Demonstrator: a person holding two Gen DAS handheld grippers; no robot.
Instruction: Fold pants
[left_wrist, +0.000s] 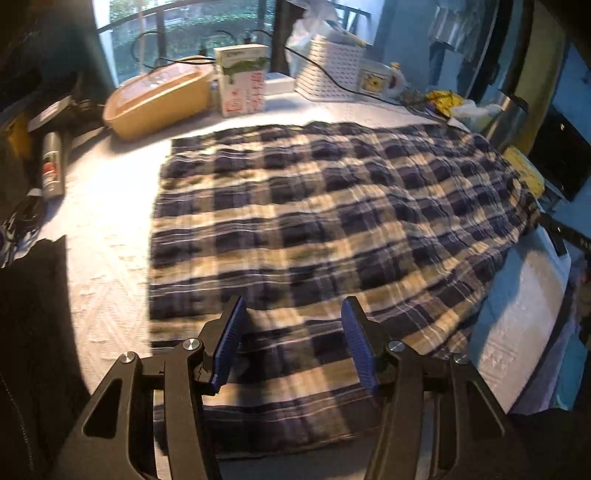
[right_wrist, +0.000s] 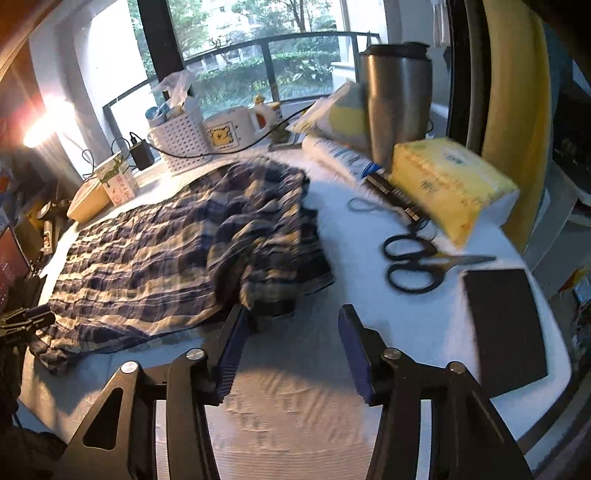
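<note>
Pants (left_wrist: 332, 214) in a navy-and-cream plaid lie spread across the white textured cloth of the table (left_wrist: 107, 229). In the left wrist view they look flat and roughly rectangular; in the right wrist view the end nearer the scissors (right_wrist: 417, 258) is bunched and rumpled. The left gripper (left_wrist: 293, 332) hangs over the near edge of the fabric with its jaws apart and nothing pinched between the blue pads. The right gripper (right_wrist: 291, 332) is over bare tablecloth just beside the rumpled end, jaws likewise apart and empty, its left pad close to the fabric's edge. Beyond the pants stand a white basket (right_wrist: 181, 142), a mug (right_wrist: 229, 129) and a small carton (left_wrist: 242, 79). A steel tumbler (right_wrist: 397, 96) and a yellow tissue pack (right_wrist: 447, 184) sit near the scissors.
</note>
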